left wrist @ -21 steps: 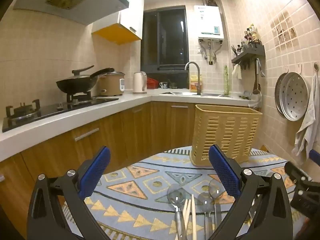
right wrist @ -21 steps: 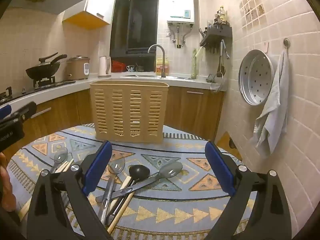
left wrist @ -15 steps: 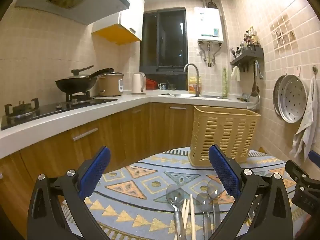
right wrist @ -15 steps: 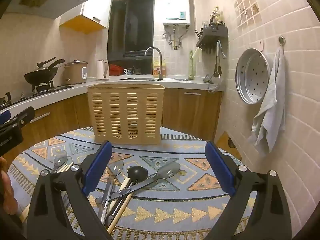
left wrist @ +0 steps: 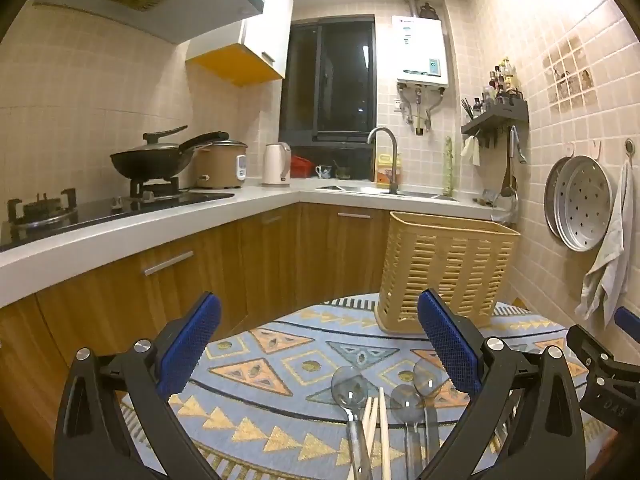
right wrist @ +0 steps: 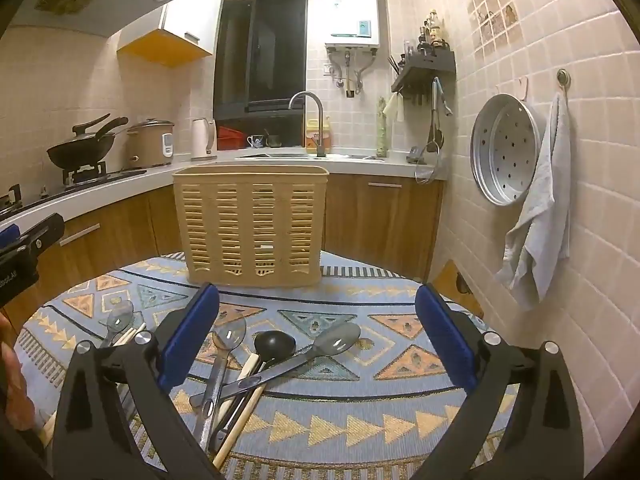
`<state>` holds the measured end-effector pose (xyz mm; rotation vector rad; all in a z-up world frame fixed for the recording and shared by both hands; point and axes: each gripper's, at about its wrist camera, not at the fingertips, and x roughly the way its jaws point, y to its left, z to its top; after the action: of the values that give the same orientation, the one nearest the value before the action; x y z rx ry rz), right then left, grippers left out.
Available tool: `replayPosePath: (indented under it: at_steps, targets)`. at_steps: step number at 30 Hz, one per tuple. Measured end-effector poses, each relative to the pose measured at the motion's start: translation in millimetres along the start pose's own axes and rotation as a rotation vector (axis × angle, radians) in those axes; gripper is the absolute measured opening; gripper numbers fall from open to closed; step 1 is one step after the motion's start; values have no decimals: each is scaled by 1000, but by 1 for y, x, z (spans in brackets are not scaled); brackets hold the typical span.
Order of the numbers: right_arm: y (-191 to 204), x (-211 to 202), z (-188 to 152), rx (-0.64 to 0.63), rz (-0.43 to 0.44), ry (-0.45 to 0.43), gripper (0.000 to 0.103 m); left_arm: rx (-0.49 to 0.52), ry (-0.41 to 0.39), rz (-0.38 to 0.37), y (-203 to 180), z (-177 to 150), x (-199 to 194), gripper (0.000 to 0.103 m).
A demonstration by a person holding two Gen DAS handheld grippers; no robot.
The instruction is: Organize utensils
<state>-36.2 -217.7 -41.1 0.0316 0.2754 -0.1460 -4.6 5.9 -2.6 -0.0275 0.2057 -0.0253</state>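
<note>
A beige slotted utensil basket (right wrist: 252, 224) stands upright at the far side of a round table with a patterned cloth (right wrist: 360, 404); it also shows in the left wrist view (left wrist: 444, 272). Several utensils lie on the cloth: a clear spoon (left wrist: 350, 384), wooden chopsticks (left wrist: 378, 428), two more clear spoons (left wrist: 416, 392), a black ladle (right wrist: 274, 346) and a grey slotted spoon (right wrist: 332, 342). My left gripper (left wrist: 318, 352) is open and empty above the spoons. My right gripper (right wrist: 316, 342) is open and empty above the ladle pile.
A kitchen counter (left wrist: 120, 236) with a stove, a wok (left wrist: 150, 160), a rice cooker and a kettle runs along the left. A sink and tap (right wrist: 308, 120) are behind the basket. A steamer tray (right wrist: 504, 148) and a towel (right wrist: 536, 216) hang on the right wall.
Both grippers have risen or tilted slightly, so the basket and utensils sit a little lower in view. Both stay open and empty.
</note>
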Motion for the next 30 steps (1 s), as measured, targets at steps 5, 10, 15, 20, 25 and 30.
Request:
replayPosePath:
  at_steps: [5,10,15,20,25,30]
  targets:
    - [0,0,0,3,7,1,94,15,-16,3,-3,-2,-4,95]
    - [2,-2,1,-2,7,-1,94,34,-23,2,-3,-2,-4,95]
    - [3,-2,0,-3,9,-1,94,53,-32,2,-5,-4,-6,95]
    - [3,-2,0,-3,8,-3,94,54,-34,4,-5,-4,-6,95]
    - [4,-2,0,-4,8,-3,94,53,-35,6,-6,-4,-6,95]
    - [4,-2,0,-3,8,-2,94,54,-36,6,-6,-5,-6,95]
